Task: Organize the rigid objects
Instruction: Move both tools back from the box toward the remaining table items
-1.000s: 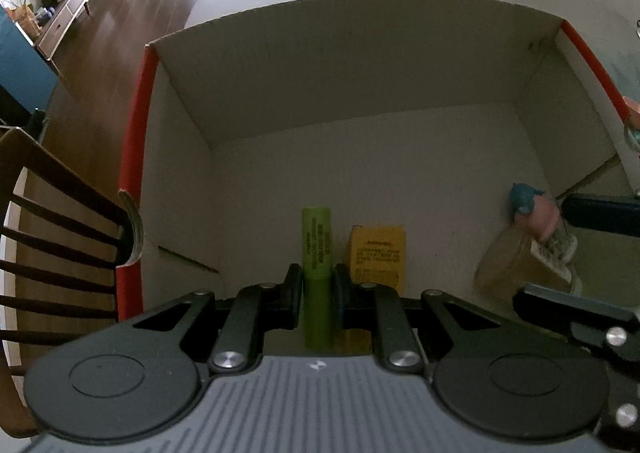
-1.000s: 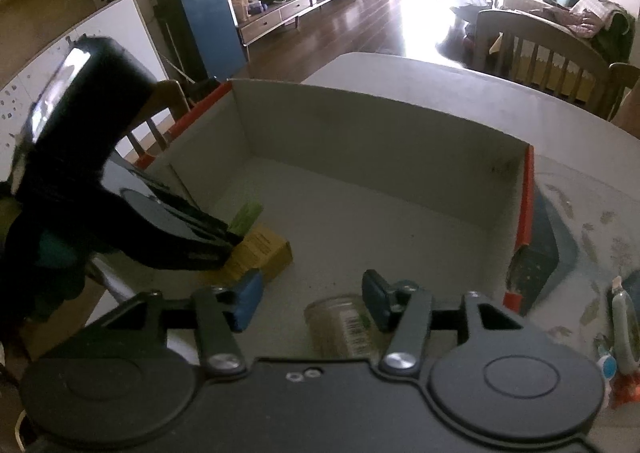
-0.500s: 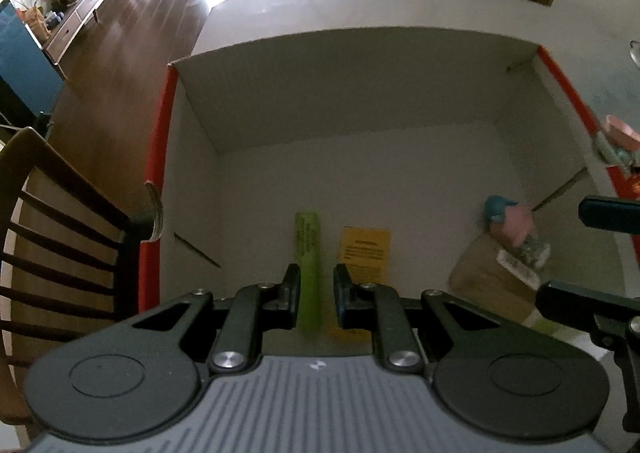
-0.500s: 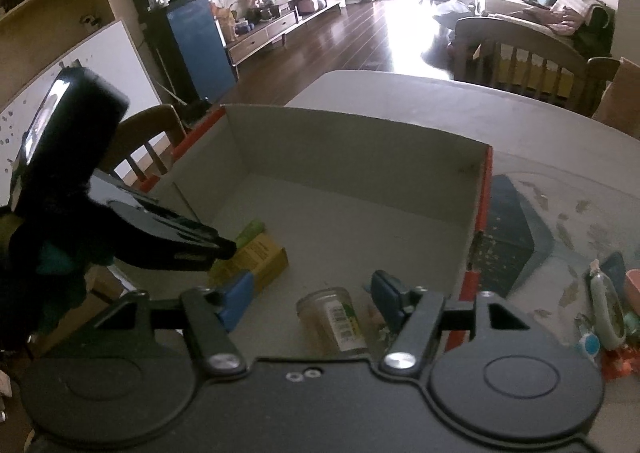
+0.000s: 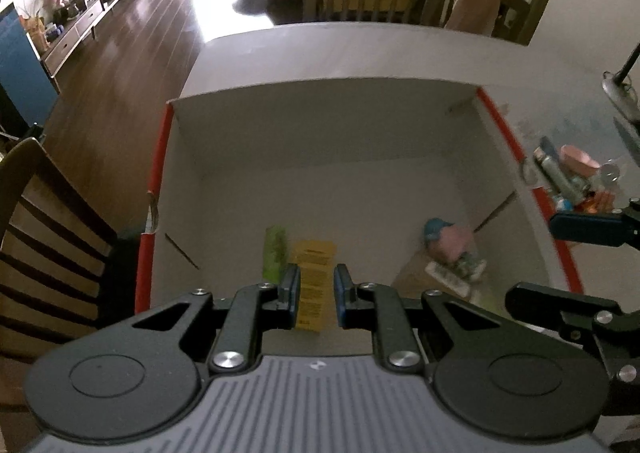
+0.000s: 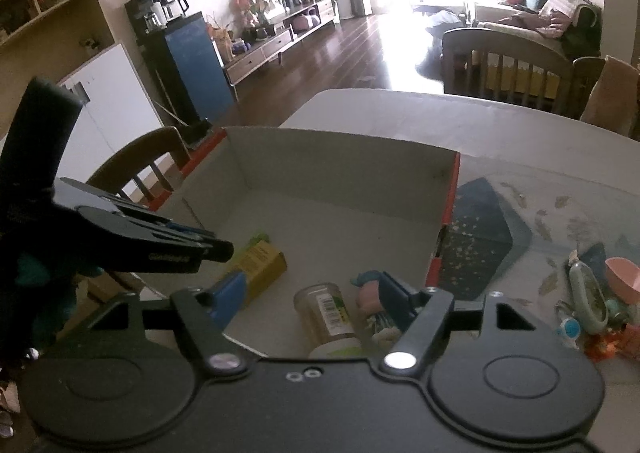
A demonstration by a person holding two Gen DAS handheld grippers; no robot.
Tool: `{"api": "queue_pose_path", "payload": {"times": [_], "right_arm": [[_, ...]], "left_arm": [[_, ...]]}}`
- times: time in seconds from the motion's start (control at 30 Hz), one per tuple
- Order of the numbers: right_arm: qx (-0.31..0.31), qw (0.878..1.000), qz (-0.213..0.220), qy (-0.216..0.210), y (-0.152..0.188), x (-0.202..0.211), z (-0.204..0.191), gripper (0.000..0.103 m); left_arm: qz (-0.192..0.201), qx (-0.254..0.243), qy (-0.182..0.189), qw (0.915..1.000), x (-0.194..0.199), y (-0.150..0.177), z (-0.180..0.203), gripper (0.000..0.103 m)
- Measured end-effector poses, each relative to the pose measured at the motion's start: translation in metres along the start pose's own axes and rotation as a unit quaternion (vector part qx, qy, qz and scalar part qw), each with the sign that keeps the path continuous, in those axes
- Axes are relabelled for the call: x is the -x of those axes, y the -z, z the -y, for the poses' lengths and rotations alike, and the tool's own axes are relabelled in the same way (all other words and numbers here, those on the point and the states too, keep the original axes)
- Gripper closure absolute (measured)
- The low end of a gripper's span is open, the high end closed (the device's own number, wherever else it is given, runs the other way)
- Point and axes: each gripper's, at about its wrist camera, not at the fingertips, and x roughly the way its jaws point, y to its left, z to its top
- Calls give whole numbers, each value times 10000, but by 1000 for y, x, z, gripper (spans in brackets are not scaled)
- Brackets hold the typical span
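Both my claws apart, empty, above the box on the counter: left claw, right claw. Green tube, yellow carton, jar lie inside.

Pale table with an open cardboard box.
Beside the box, a dark blue case and small clutter.

Dim foreground, blown-out window glare behind, fisheye-warped edges, slight blur
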Motion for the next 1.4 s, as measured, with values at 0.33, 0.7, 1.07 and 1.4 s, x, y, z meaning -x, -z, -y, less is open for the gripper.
{"api": "queue_pose_path", "payload": {"times": [0.33,0.7,1.07,1.4], "right_arm": [[-74,9993,370,-75,7,38,9,26],[-174,9975,680,-75,22,77,30,18],[-141,9953,929,237,51,117,72,11],[-473,9919,850,823,79,140,144,11]], "left_arm": [[579,-115,262,9979,36,-15,26,86],[1157,-113,335,9927,65,-18,62,86],[1361,-148,639,9885,63,-18,109,33],[1439,-347,813,9856,43,-25,169,19]]}}
